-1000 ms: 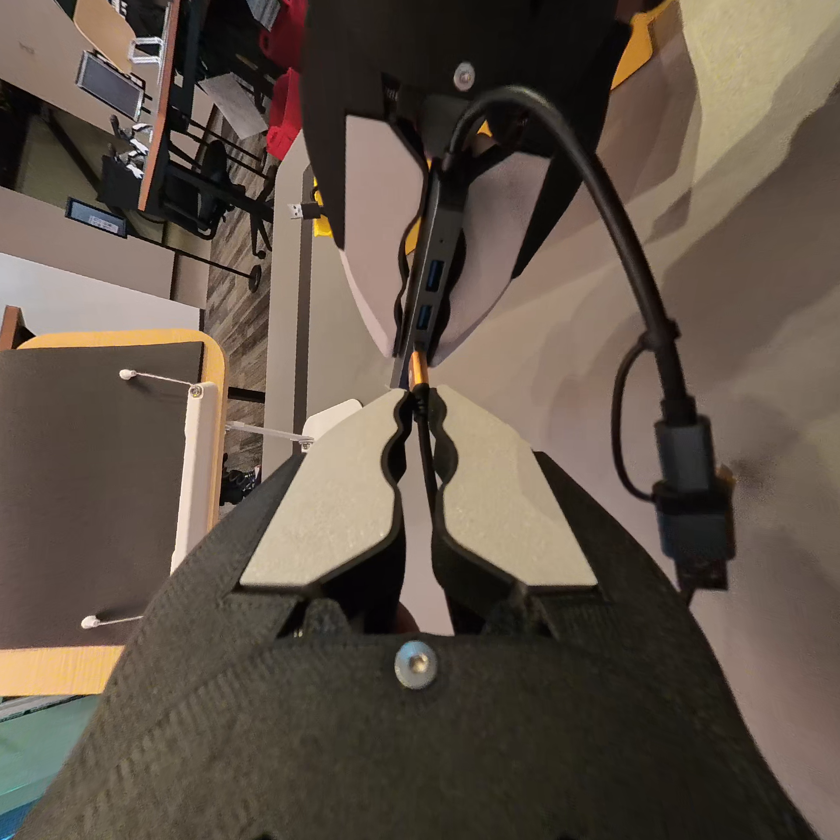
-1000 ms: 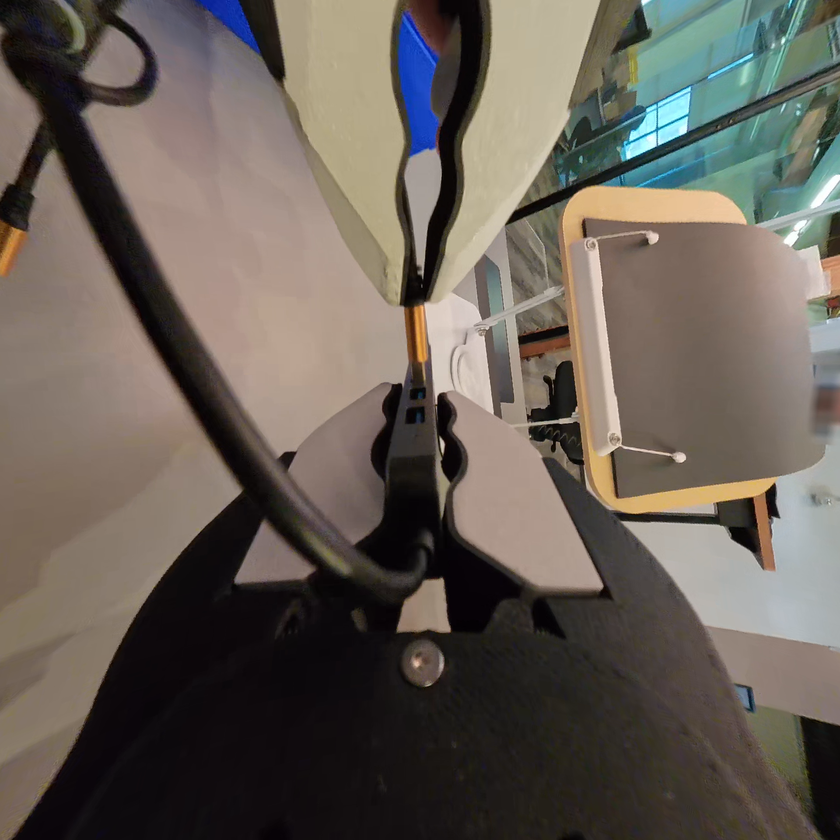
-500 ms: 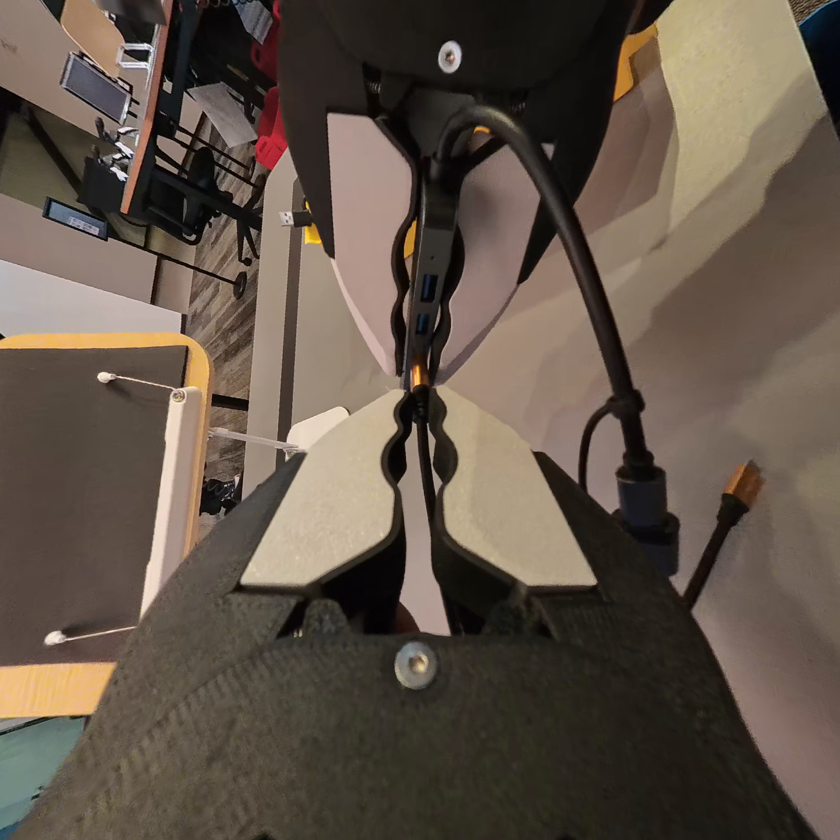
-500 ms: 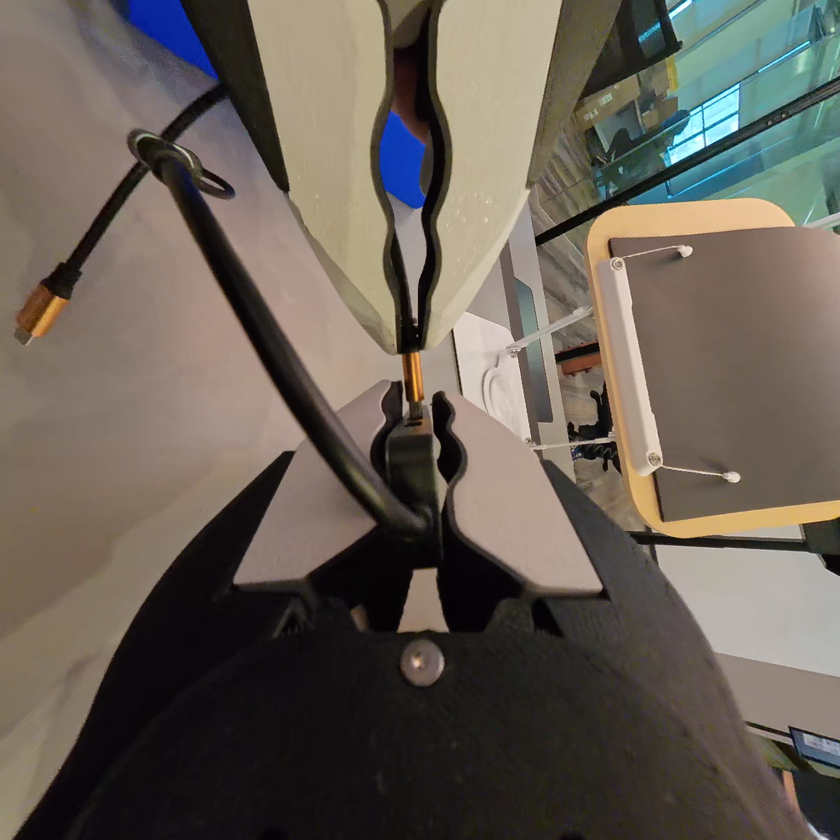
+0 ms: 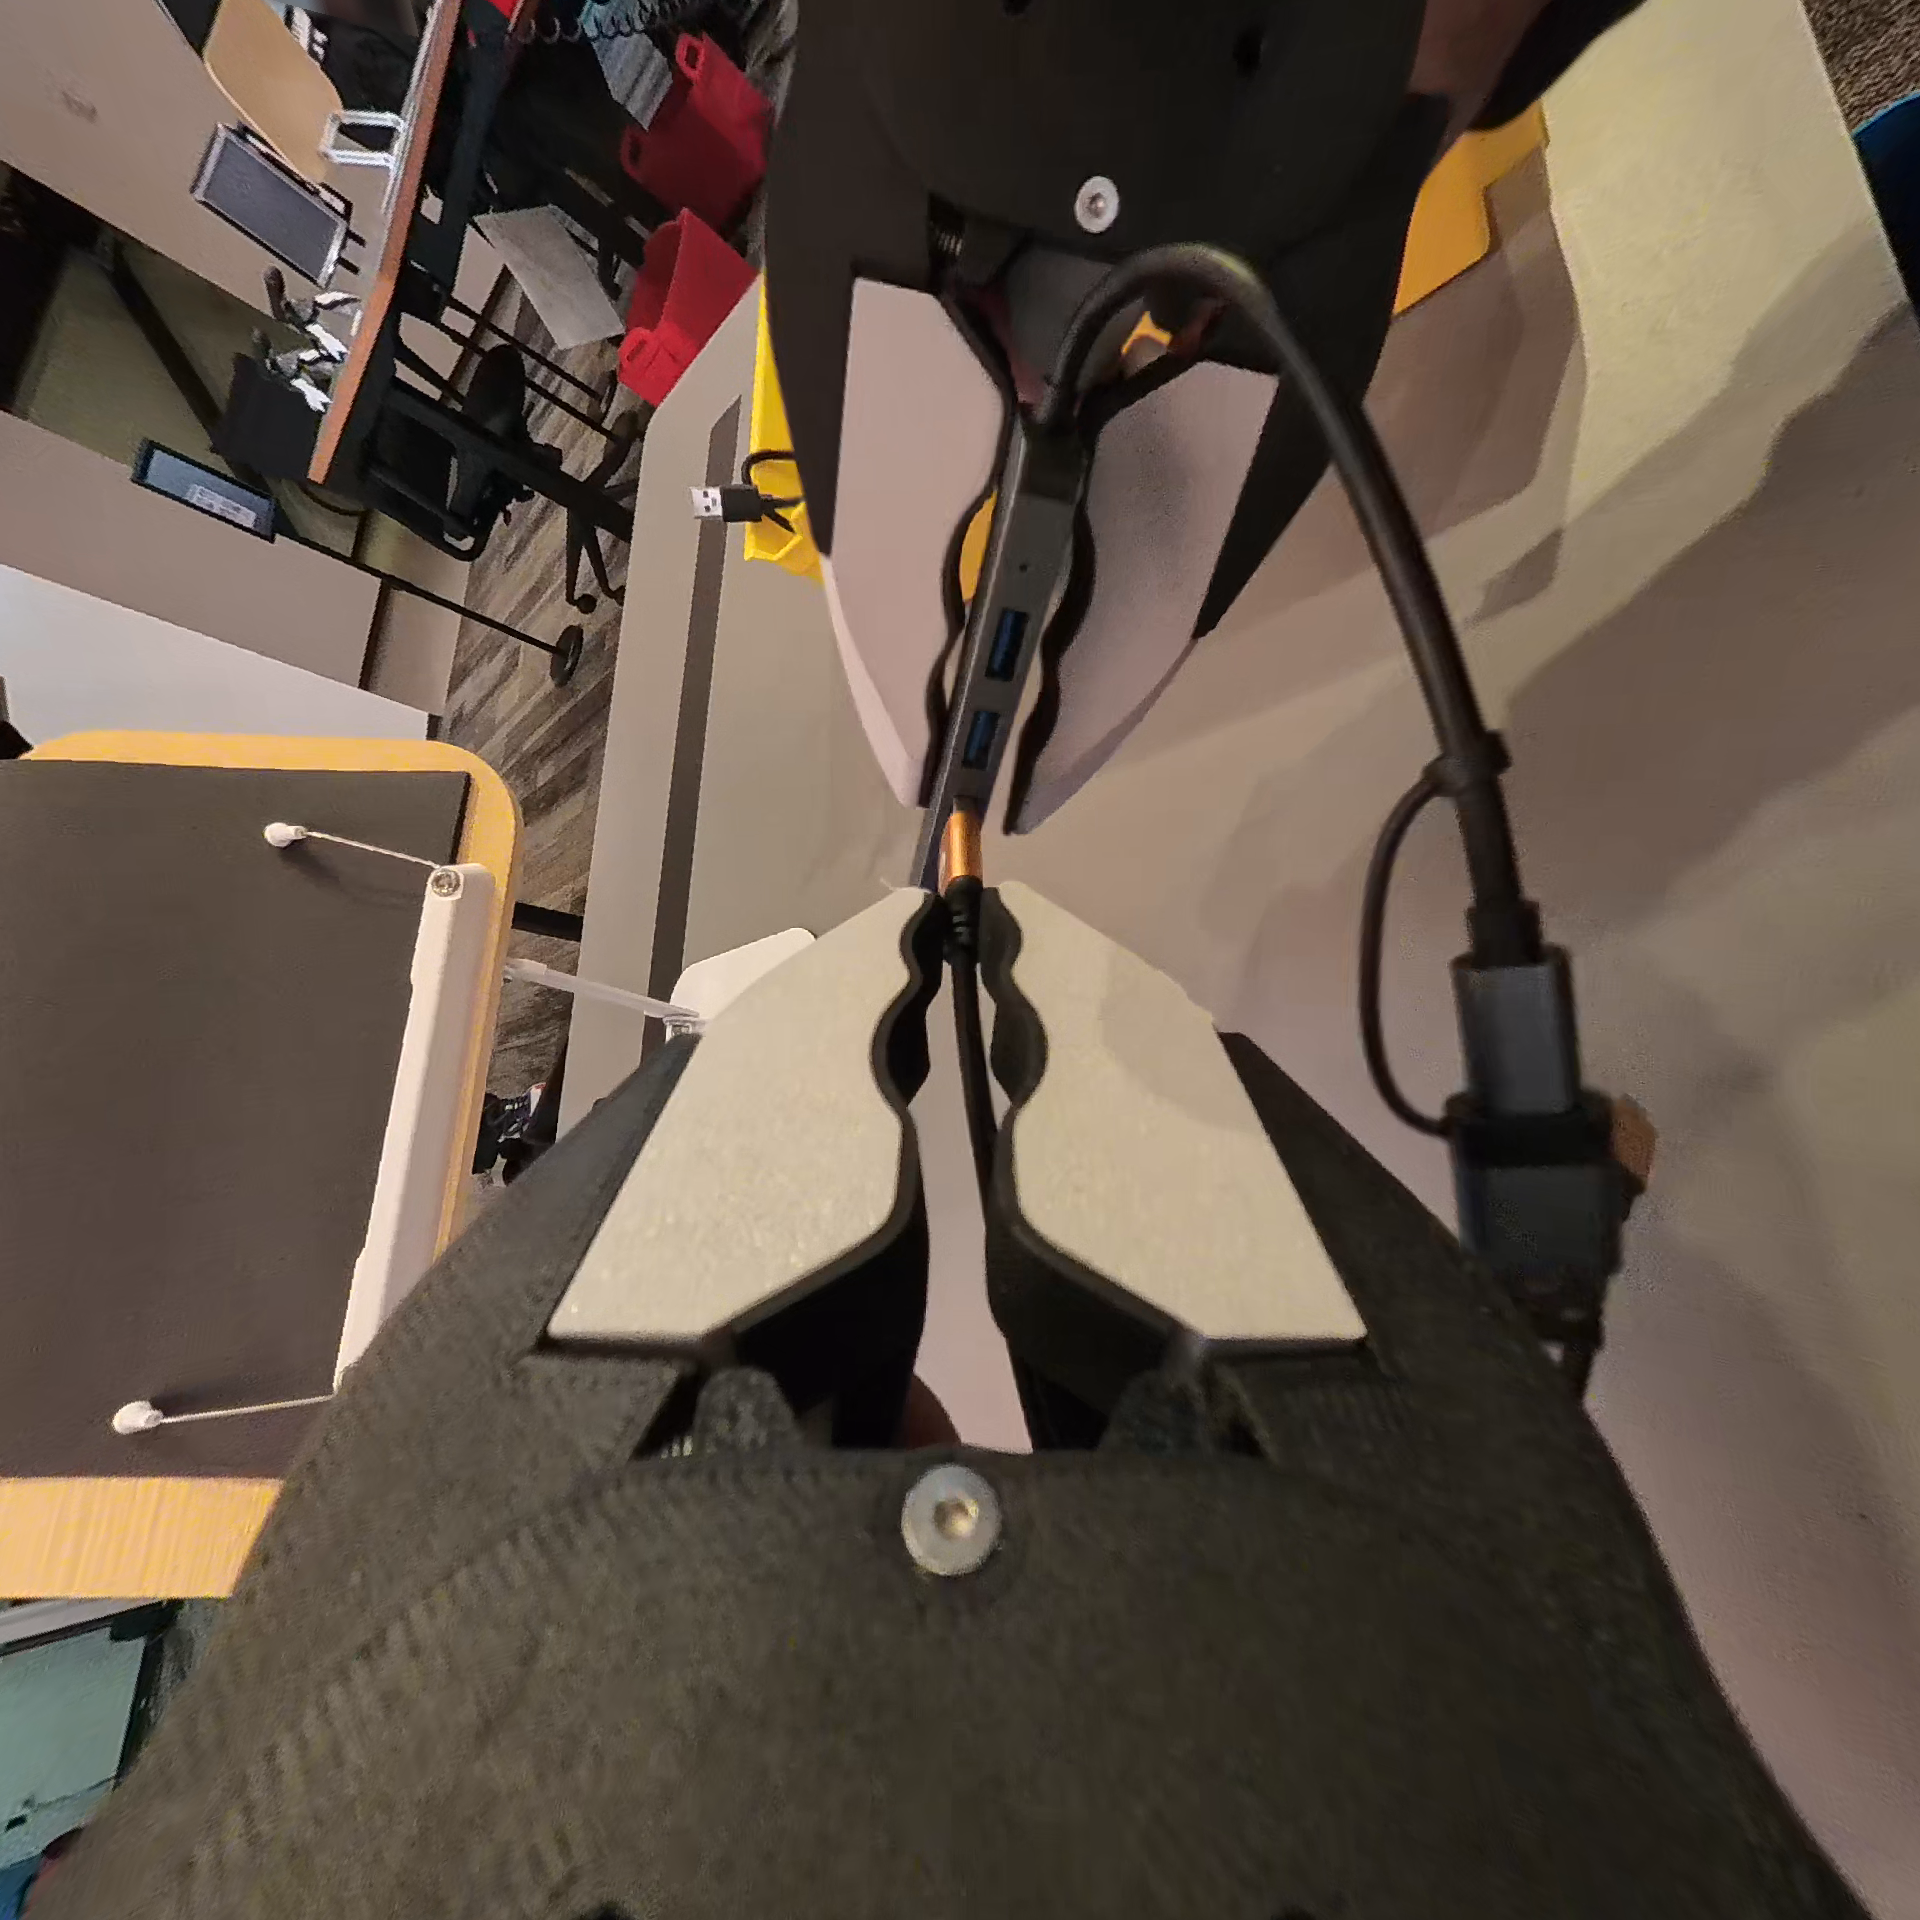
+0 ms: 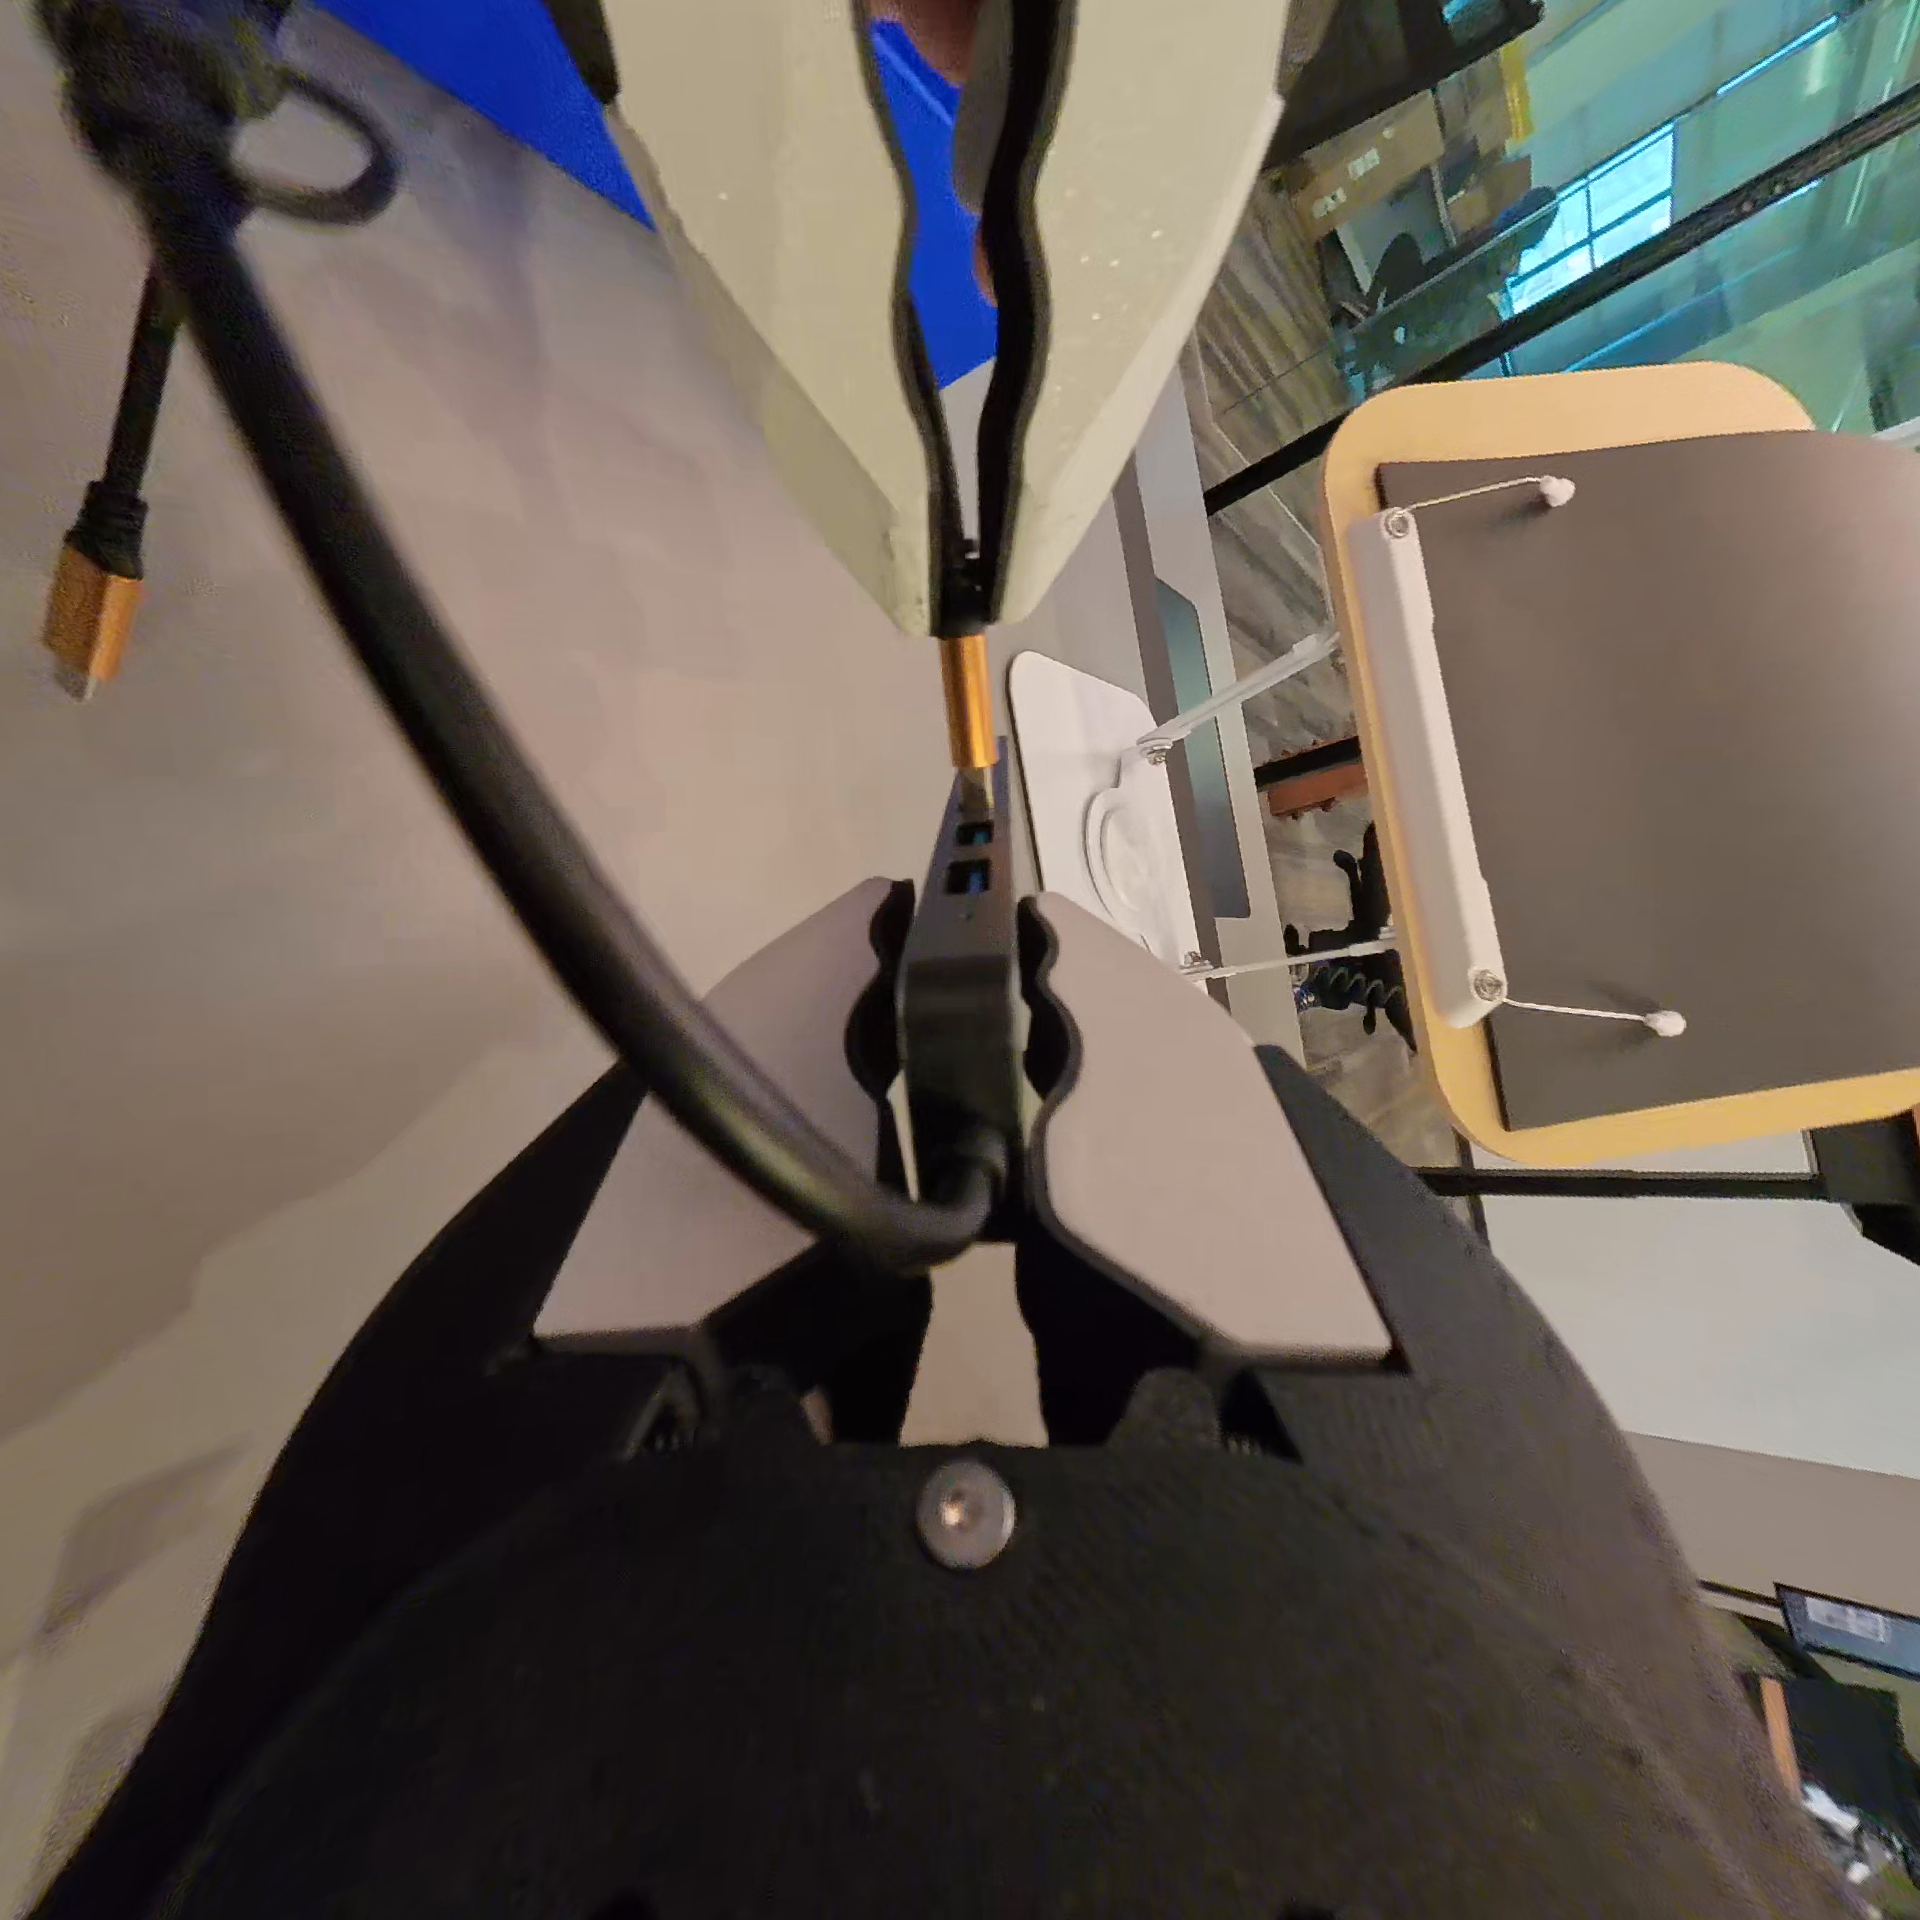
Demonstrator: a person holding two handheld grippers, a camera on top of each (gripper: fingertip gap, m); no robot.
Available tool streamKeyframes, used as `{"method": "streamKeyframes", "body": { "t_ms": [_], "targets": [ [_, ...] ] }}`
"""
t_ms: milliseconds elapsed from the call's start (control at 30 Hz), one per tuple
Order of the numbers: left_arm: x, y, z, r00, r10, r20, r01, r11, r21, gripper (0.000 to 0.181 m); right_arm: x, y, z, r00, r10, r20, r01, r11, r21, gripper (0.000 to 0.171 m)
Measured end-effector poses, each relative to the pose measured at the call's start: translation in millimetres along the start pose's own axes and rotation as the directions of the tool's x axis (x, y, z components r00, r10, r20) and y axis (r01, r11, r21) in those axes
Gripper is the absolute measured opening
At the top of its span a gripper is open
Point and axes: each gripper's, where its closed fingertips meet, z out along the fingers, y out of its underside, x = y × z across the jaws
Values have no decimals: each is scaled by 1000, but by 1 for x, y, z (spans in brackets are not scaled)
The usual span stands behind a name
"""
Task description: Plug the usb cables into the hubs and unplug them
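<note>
My left gripper is shut on a thin black cable just behind its orange plug. My right gripper faces it from above, shut on a black USB hub with blue ports. The plug's tip meets the end of the hub; I cannot tell how deep it sits. In the right wrist view the right gripper clamps the hub, and the left gripper holds the orange plug against the hub's far end. The cable's other orange plug hangs free at the left.
The hub's own thick black lead loops right and ends in a grey connector hanging over the beige table. A yellow bin with a black USB cable stands farther off. A wooden board with a black pad is at the left. The tips of one gripper are about 5 cm away from the tips of the other.
Half a second ago the two grippers were closer together. Now they stand slightly farther apart, and more of the orange plug and the hub's blue ports show. Both grips are unchanged.
</note>
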Motion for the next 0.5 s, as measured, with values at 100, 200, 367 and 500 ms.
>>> {"method": "streamKeyframes", "body": {
  "t_ms": [100,200,367,500],
  "targets": [
    [0,0,0,1000,-11,-9,11,1000,6,7,-3,0,0,1000,-14,16,14,1000,19,22],
    [1,0,-2,1000,-19,-20,19,1000,12,7,-1,-3,-5,1000,-27,11,27,999,43,18],
    [1,-3,-4,998,-53,-44,55,998,40,7,0,-5,-8,1000,-22,16,21,999,30,10],
    [1,-7,-6,997,-62,-50,65,996,59,7,2,-8,-11,1000,-16,12,15,999,40,10]
  ]
}}
